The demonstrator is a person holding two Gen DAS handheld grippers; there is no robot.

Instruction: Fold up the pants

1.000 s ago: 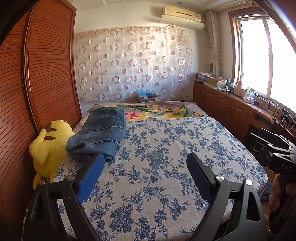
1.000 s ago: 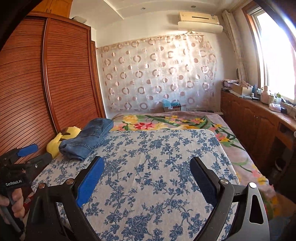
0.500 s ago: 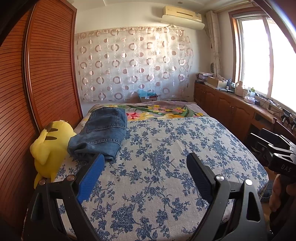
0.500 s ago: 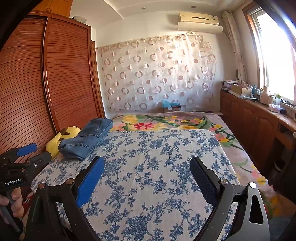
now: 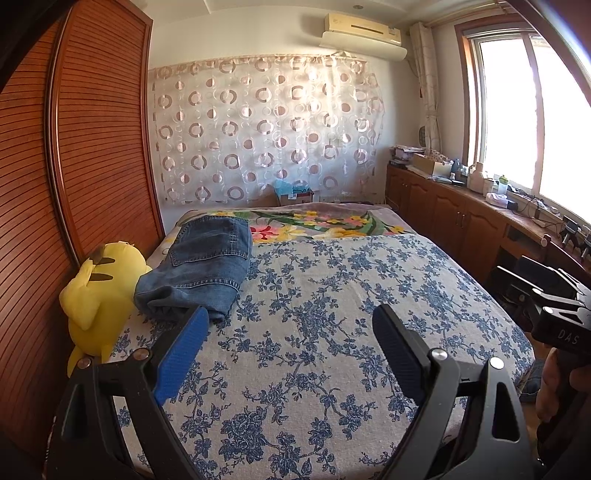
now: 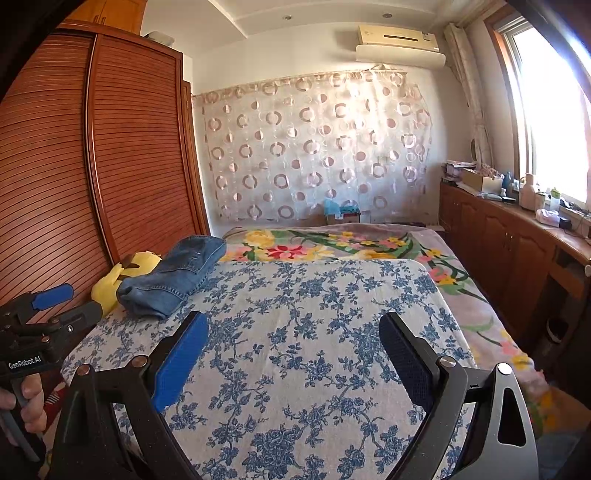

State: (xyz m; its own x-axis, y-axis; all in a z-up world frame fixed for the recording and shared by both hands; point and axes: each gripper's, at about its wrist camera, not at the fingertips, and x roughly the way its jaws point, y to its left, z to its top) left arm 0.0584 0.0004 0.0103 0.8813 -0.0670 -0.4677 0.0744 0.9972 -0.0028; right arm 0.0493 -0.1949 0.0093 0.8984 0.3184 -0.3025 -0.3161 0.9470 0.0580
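On the bed (image 5: pixel 332 332), near its left edge and toward the far end, the pants (image 5: pixel 207 266) lie folded into a compact stack of blue denim, a back pocket facing up. Their near end rests on the blue-flowered cover (image 5: pixel 314 387), while the far end reaches onto the bright floral blanket (image 5: pixel 325 221) that spans the head of the bed. Just beside the pants, touching their left side, a yellow plush toy (image 5: pixel 99 295) is wedged between the bed and the slatted wooden wardrobe (image 5: pixel 74 166).

The left claw (image 5: pixel 288 347) hangs over the near part of the cover with its 2 fingers spread wide and nothing between them; the blue pad of one finger (image 5: pixel 181 358) overlaps the near corner of the denim in the left wrist view, but whether it touches is unclear. The right claw (image 6: pixel 291 350) is likewise spread wide and holds nothing, pointing along the middle of the bed, well apart from the pants. In the right wrist view the left claw appears at the left border, gripped by a hand (image 6: pixel 26 406). In the left wrist view the right claw's black body shows at the right border.

A circle-patterned curtain (image 5: pixel 266 129) hangs on the far wall beneath an air conditioner (image 5: pixel 362 33). Wooden cabinets (image 5: pixel 461 221) run under the window (image 5: pixel 524 110), their top crowded with bottles and small items.
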